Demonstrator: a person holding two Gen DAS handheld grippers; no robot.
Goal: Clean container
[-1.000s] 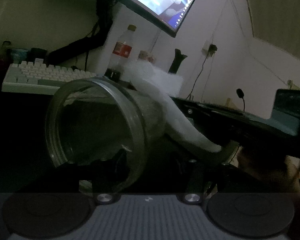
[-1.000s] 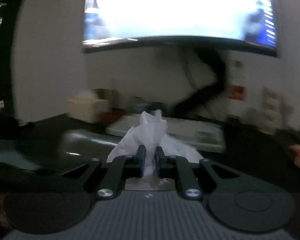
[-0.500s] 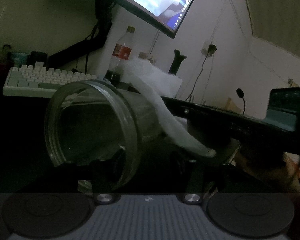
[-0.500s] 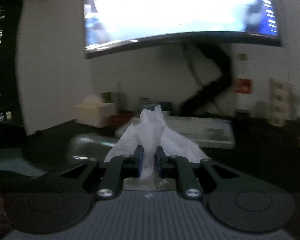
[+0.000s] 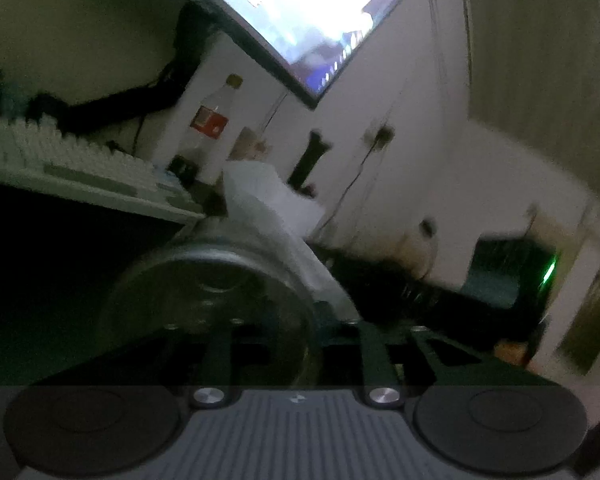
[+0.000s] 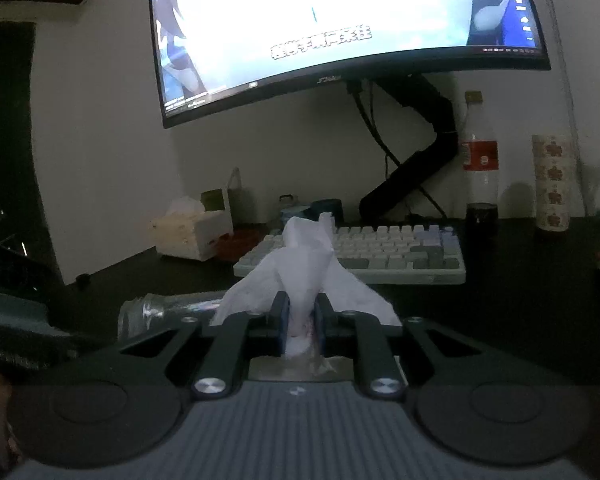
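Note:
A clear glass jar (image 5: pixel 208 304) lies on its side in my left gripper (image 5: pixel 296 328), its round end turned toward the camera. The left fingers close around it. A white tissue (image 5: pixel 272 216) rests against the jar's right side. In the right wrist view my right gripper (image 6: pixel 300 312) is shut on the crumpled white tissue (image 6: pixel 304 264), which sticks up between the blue pads. The jar (image 6: pixel 168 312) shows low to the left of that gripper, just beyond the tissue.
A white keyboard (image 6: pixel 380 252) lies on the dark desk (image 6: pixel 520 304) under a large lit monitor (image 6: pixel 340 20) on a black arm. A cola bottle (image 6: pixel 480 164), a patterned cup stack (image 6: pixel 552 184) and a tissue box (image 6: pixel 192 232) stand at the back.
The left gripper has tilted and swung the jar so its round end now faces the camera. The right gripper has steadied, still holding the tissue beside the jar.

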